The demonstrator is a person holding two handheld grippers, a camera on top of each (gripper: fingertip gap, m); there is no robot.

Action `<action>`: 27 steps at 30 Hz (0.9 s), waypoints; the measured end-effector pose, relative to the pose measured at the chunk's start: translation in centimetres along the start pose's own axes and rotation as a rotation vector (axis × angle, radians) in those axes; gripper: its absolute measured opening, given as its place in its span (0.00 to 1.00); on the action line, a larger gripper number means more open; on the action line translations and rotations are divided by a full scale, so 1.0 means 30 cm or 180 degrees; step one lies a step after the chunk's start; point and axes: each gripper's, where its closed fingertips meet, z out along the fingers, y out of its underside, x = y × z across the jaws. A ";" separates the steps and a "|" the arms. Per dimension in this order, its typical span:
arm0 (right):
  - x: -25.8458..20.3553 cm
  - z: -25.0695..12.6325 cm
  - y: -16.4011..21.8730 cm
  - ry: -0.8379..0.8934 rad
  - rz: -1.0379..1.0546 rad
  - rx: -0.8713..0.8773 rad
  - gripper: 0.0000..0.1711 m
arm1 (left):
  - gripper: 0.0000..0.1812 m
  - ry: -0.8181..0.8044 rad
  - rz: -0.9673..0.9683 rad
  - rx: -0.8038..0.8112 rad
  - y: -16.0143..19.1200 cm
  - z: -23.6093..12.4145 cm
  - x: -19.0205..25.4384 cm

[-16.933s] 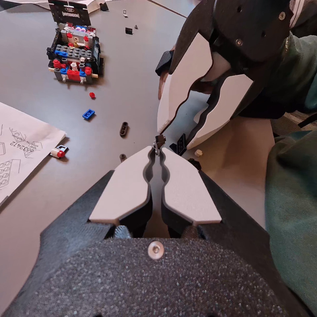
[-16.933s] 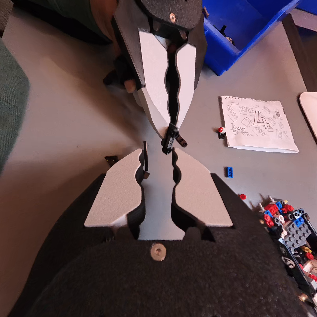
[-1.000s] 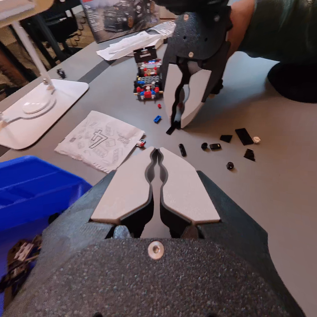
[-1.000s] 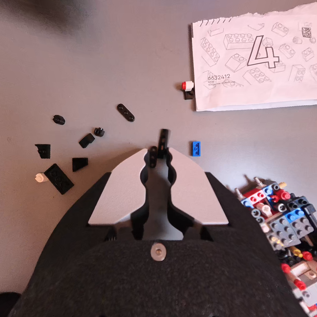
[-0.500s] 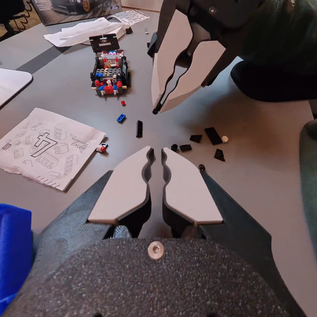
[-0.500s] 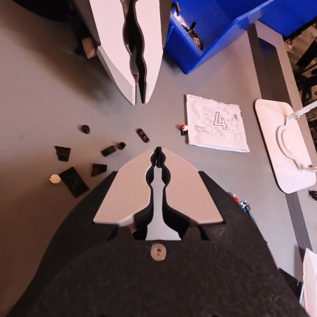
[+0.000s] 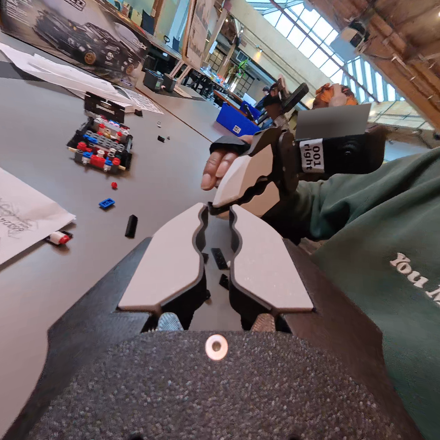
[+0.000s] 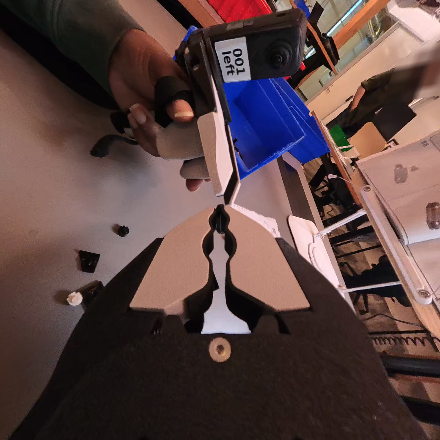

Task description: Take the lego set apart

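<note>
Both tools have lifted off the bench and swung tip to tip since half a second ago. Right tool (image 8: 220,212) is clamped on a small black piece (image 8: 220,222) at its very tips; left tool (image 7: 218,209) stands parted, its tips on either side of that piece. It looks light, stiff and slick, so the left should probably bite the exposed end squarely. Half-stripped car (image 7: 101,148) sits far left on the bench (image 7: 166,171), loose bits nearby.
</note>
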 end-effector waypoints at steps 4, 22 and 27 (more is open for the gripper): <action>0.005 -0.011 -0.025 0.0005 0.0031 0.0123 0.02 | 0.10 -0.0058 0.0135 -0.0103 0.011 -0.004 -0.007; -0.048 -0.070 -0.123 -0.0789 0.0843 0.0739 0.02 | 0.05 0.1037 -0.0498 -0.0157 0.033 -0.002 0.134; -0.042 -0.074 -0.129 -0.0887 0.1081 0.0840 0.02 | 0.05 0.1132 -0.0660 -0.0131 0.028 -0.003 0.138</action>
